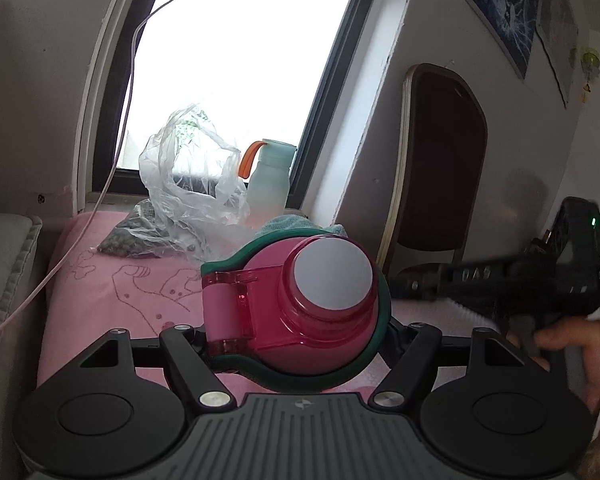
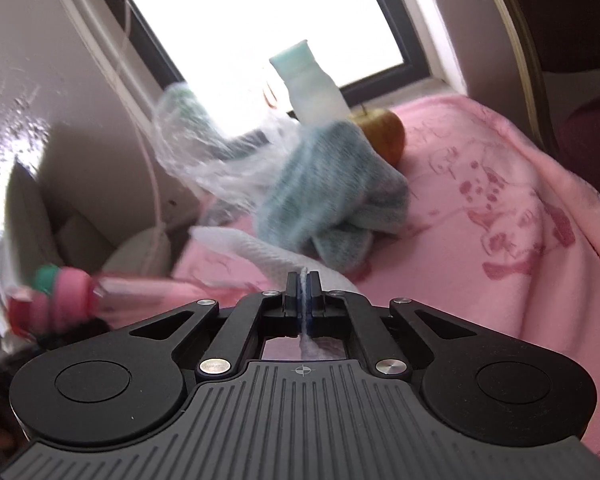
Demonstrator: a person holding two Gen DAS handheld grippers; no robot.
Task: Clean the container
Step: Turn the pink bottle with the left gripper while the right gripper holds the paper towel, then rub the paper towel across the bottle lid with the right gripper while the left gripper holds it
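Note:
A pink bottle (image 1: 300, 312) with a green band and a clear pink flip cap sits between the jaws of my left gripper (image 1: 296, 336), cap end towards the camera. The jaws are shut on its body and it hides the fingertips. The same bottle shows blurred at the left of the right wrist view (image 2: 60, 292). My right gripper (image 2: 302, 282) is shut on a thin fold of white cloth (image 2: 260, 252), which lies over the pink blanket (image 2: 480, 220). From the left wrist view the right gripper (image 1: 500, 280) is blurred at the right, with a hand (image 1: 564, 340) on it.
On the blanket near the window lie a crumpled teal towel (image 2: 328, 192), an apple (image 2: 384, 132), a clear plastic bag (image 1: 188, 192) and a pale bottle with a mint cap (image 1: 270, 184). A dark chair (image 1: 440, 168) stands at the right. A white cable (image 1: 116, 152) hangs at the left.

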